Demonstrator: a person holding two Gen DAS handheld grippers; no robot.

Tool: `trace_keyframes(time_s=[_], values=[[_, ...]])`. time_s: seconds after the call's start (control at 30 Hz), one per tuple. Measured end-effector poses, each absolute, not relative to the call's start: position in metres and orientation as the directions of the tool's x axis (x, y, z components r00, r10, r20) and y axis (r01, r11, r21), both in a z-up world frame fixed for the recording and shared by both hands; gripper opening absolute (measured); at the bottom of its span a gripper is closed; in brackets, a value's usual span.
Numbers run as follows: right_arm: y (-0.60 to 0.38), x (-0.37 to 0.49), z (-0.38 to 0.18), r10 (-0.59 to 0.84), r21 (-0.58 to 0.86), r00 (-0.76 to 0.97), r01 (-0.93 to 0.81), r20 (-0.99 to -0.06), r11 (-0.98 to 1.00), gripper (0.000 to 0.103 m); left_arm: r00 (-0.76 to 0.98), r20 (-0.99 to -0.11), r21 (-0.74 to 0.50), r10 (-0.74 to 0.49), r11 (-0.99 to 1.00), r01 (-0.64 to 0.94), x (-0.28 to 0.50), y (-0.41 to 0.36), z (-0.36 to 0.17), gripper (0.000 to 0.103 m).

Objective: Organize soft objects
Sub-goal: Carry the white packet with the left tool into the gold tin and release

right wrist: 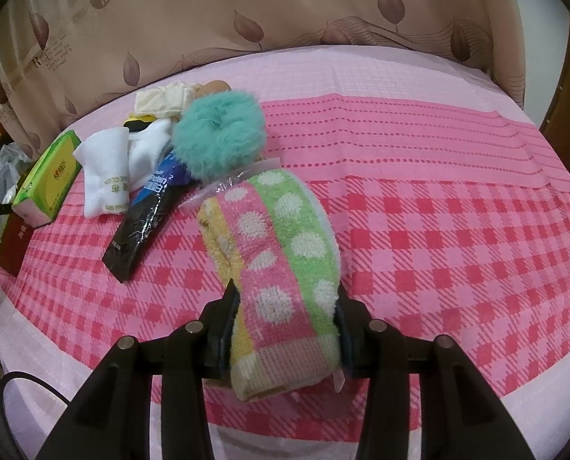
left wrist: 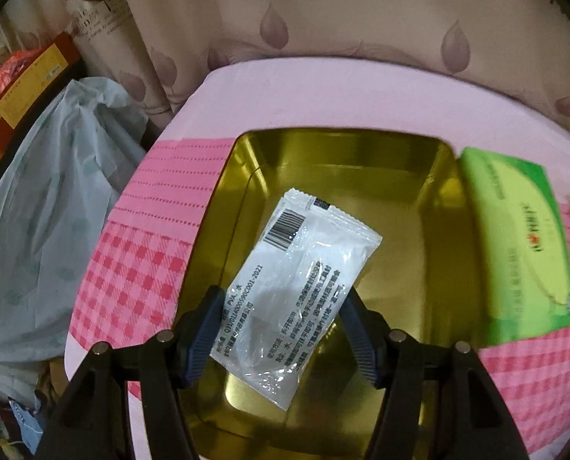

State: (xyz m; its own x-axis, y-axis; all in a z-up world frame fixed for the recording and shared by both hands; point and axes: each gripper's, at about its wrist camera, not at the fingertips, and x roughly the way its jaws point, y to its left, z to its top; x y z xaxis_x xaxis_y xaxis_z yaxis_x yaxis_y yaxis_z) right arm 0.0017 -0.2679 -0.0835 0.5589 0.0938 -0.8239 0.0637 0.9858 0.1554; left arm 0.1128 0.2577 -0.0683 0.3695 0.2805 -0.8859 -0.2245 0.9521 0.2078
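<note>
A: Status on your left hand-held gripper (left wrist: 283, 329)?

B: Jaws wide apart around the white sachet (left wrist: 296, 295); the pads flank it, but whether they touch it you can't tell; no squeeze visible. The sachet lies in or just over the gold tin (left wrist: 434, 199), tilted diagonally, barcode end away from you; clear-and-white film, crinkly, printed text. I judge this the drop-off step; the sachet looks delivered.

A: And the right?

B: Your right hand-held gripper (right wrist: 285, 314) is clamped on the folded towel (right wrist: 281, 268); pink, green and yellow stripes with white dots, thick terry, partly in a clear sleeve. It sits over the pink checked cloth (right wrist: 457, 249), near end in the jaws; lifted or resting, can't tell.

A: Next move?

B: Back the left one out straight so a pad doesn't drag the film; then carry the towel to the tin. It's bulky and may need to go in lengthwise.

A: What's left?

B: Teal pompom (right wrist: 219, 134), white cloths (right wrist: 104, 180), black packet (right wrist: 139, 226), green tissue pack (right wrist: 51, 168); all clustered left of the towel.
</note>
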Motion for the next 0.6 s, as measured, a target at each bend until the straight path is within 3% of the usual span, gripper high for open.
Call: trace_keyframes(time_s=[0.6], values=[[-0.266, 0.006, -0.081, 0.06, 0.13, 0.54, 0.091, -0.839, 0.987, 0.04, 0.331, -0.906, 0.187, 0.262, 0.953, -0.239, 0.114, 0.278, -0.089, 0.066]])
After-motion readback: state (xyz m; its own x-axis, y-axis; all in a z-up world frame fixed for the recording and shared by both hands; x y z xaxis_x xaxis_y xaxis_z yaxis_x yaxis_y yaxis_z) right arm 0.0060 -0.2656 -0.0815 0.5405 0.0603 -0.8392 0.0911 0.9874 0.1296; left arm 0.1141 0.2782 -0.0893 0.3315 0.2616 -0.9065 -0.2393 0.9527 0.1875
